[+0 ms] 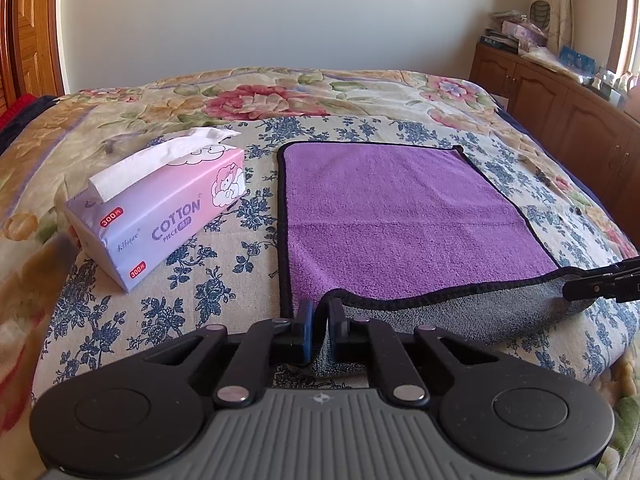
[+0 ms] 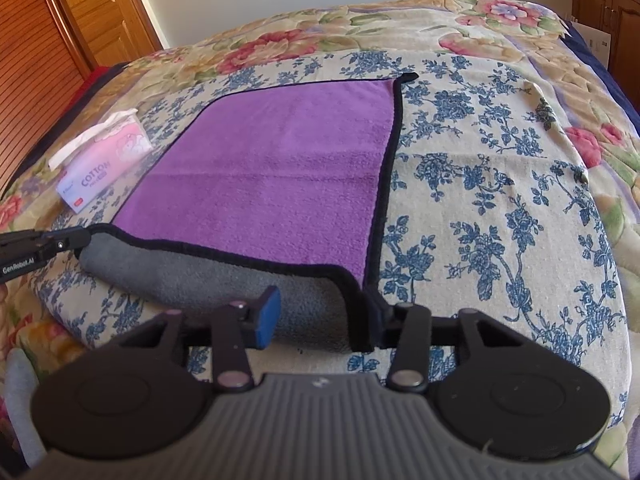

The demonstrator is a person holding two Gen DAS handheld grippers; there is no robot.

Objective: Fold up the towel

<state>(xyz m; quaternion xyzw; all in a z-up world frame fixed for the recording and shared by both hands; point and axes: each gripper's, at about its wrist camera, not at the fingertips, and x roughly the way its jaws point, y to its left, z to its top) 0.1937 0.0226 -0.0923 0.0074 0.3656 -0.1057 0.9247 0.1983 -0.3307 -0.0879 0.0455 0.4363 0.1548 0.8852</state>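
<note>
A purple towel with black trim and a grey underside lies flat on the bed; it also shows in the right wrist view. Its near edge is lifted and curled over, grey side up. My left gripper is shut on the towel's near left corner. My right gripper has its jaws wide apart around the near right corner; the towel's black trim lies against the right finger and the blue left pad stands clear of the cloth. The right gripper's tip shows in the left wrist view.
A pink tissue pack lies left of the towel, also seen in the right wrist view. The bed has a floral quilt and blue-flowered sheet. A wooden cabinet stands at the right, a wooden door at the left.
</note>
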